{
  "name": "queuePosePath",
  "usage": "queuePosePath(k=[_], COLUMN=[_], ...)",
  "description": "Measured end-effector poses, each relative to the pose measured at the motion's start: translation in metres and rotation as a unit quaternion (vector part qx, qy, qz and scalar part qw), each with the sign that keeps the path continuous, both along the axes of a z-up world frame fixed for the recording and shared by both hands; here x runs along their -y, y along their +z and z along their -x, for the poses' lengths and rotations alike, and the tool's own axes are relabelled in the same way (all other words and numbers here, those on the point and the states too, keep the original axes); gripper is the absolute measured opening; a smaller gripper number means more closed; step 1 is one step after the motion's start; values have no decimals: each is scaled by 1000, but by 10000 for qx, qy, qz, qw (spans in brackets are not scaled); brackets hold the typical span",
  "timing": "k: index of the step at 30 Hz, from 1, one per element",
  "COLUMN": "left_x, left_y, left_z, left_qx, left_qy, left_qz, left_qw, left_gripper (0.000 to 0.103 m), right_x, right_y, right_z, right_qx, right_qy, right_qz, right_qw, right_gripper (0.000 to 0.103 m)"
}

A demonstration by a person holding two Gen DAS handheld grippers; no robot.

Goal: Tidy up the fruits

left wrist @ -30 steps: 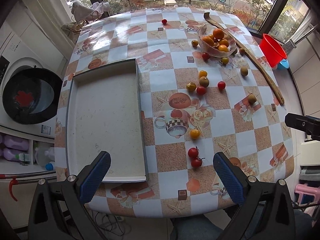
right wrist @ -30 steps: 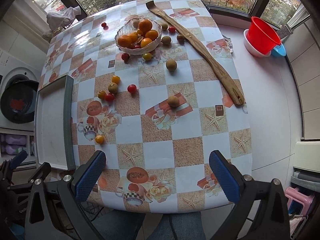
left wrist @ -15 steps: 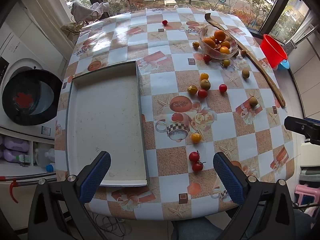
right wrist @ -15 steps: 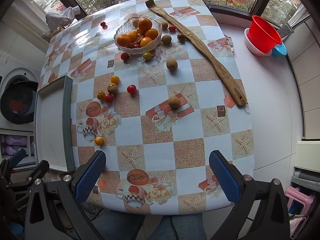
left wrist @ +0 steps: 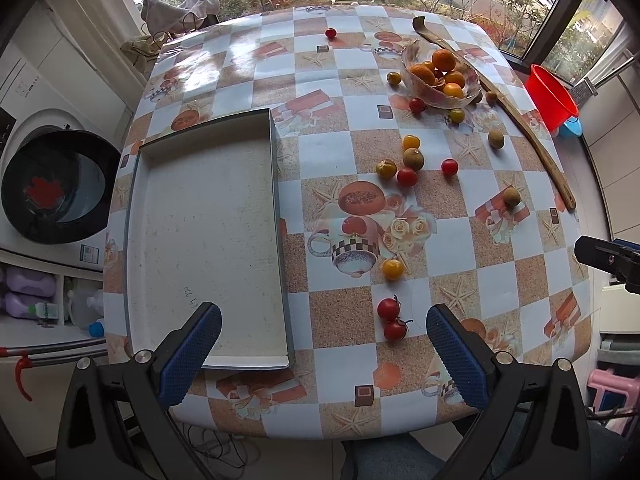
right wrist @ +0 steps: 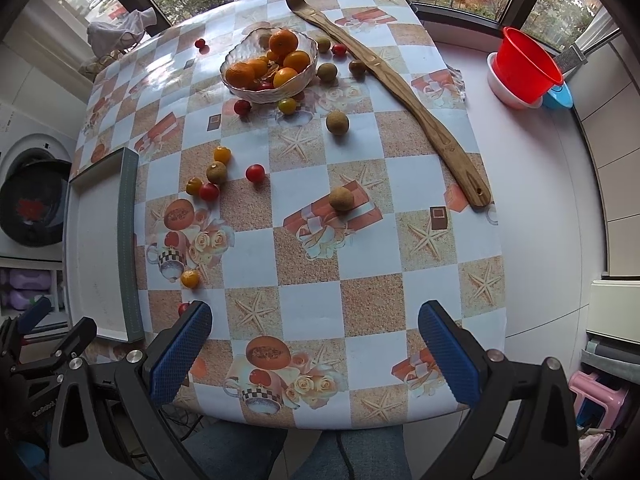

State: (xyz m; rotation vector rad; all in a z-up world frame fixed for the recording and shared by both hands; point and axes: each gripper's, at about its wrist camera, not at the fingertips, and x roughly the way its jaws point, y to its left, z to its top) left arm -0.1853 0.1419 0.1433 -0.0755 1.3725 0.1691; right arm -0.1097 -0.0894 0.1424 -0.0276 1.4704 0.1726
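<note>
Small fruits lie scattered on the patterned table. Two red tomatoes (left wrist: 391, 318) and a yellow one (left wrist: 392, 269) lie near the front, a mixed cluster (left wrist: 404, 164) mid-table, and brown round fruits (right wrist: 341, 199) to the right. A glass bowl (left wrist: 416, 84) holds oranges at the back right; it also shows in the right wrist view (right wrist: 240, 90). An empty grey tray (left wrist: 208, 224) sits on the left. My left gripper (left wrist: 323, 354) is open and empty above the front edge. My right gripper (right wrist: 316, 354) is open and empty over the front edge.
A long wooden back scratcher (right wrist: 396, 84) lies diagonally at the right. A red bucket (right wrist: 526, 66) stands on the white counter beyond it. A washing machine (left wrist: 52, 184) is left of the table. A lone red tomato (left wrist: 330, 33) sits far back.
Both grippers have moved slightly forward over the table; the fruits and tray appear a little lower in both views. Nothing on the table has moved.
</note>
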Motion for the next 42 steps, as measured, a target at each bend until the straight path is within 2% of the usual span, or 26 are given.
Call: queuePosePath(k=[6, 12, 22, 30, 32, 34, 36, 37, 39, 40, 41, 42], left_x=[9, 23, 50, 53, 51, 52, 50, 52, 55, 56, 58, 60], left_y=[-28, -59, -115, -133, -136, -138, -138, -137, -135, -134, -133, -132], left_z=[3, -16, -44, -48, -54, -55, -58, -60, -61, -60, -60, -60], left_qx=[-250, -309, -452, -414, -399, -367, -314, -293, -263, -229, -191, -153], left_qy=[-85, -248, -603, -451, -451, -437, -455, -457, -474, -492, -511, -550], left_qz=[54, 23, -217, -242, -140, -114, -49, 29, 158, 268, 278, 294], left_qw=[9996, 9992, 9969, 9978, 9981, 9983, 9985, 9985, 9984, 9982, 9981, 9979], left_gripper=[103, 103, 103, 103, 94, 93, 87, 80, 70, 60, 53, 49], right_x=[9, 15, 16, 3, -2, -6, -5, -7, -10, -11, -13, -14], right_y=[-17, -45, -85, -107, -110, -115, -120, -121, -124, -124, -124, -124], right_z=[7, 3, -42, -73, -77, -82, -85, -87, -87, -88, -87, -86], right_qx=[-214, -354, -68, 152, 176, 135, 44, 19, 52, 85, 125, 167], right_qy=[-120, -242, -175, 85, 167, 227, 228, 233, 284, 325, 355, 380], right_qz=[122, 168, 237, 258, 271, 243, 174, 199, 214, 253, 288, 311], right_qw=[9996, 9989, 9995, 9995, 9993, 9994, 9996, 9995, 9994, 9991, 9989, 9987], right_gripper=[103, 103, 103, 101, 95, 86, 77, 72, 70, 64, 54, 48])
